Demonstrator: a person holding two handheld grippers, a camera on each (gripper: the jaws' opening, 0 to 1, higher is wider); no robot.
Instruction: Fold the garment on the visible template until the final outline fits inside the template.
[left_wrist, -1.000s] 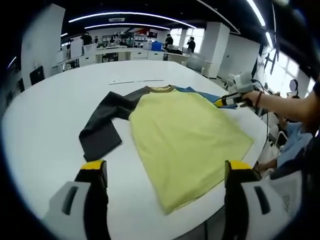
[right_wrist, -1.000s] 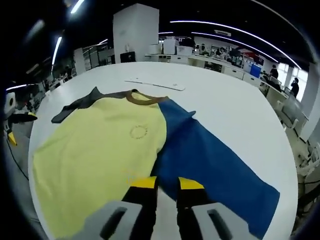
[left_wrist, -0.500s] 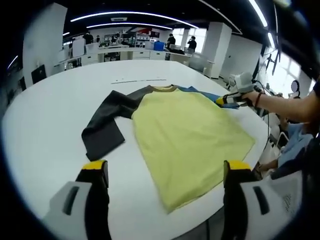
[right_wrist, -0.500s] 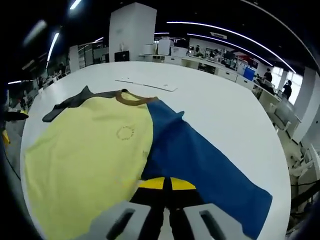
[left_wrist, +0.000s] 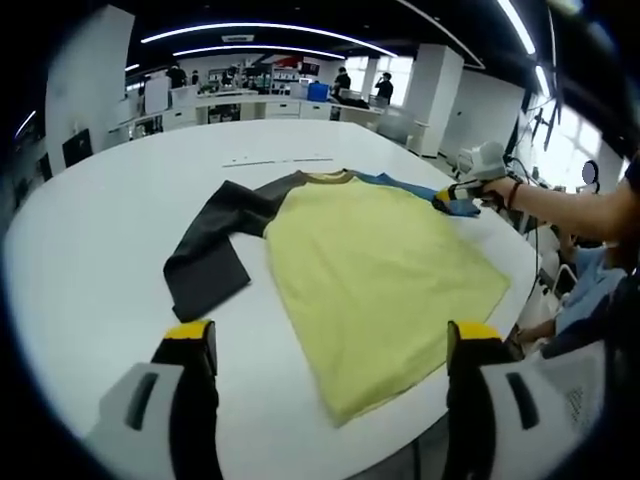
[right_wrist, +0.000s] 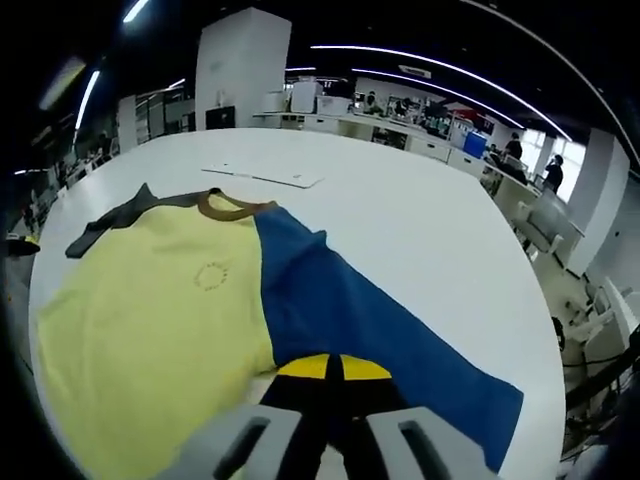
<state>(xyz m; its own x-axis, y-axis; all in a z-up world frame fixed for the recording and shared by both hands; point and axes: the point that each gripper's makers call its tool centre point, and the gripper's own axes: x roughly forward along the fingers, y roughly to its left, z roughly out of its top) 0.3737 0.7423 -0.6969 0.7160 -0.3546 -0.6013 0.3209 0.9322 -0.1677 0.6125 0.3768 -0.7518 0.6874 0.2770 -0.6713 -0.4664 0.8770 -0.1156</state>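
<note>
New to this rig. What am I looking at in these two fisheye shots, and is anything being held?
No robot here: a person carries a two-jaw gripper in each hand, and a fisheye camera rides on each, looking out along its jaws.

In the left gripper view, the left gripper has its yellow-tipped jaws wide apart above the table edge, holding nothing. On the white table lies a shirt with a yellow body, a dark grey sleeve and a blue sleeve. At the far right of that view, the person's arm reaches in with the right gripper at the blue sleeve.

The right gripper view looks from the other side: its jaws are together at the blue sleeve's edge, apparently pinching the cloth. A flat white sheet lies beyond the collar.
</note>
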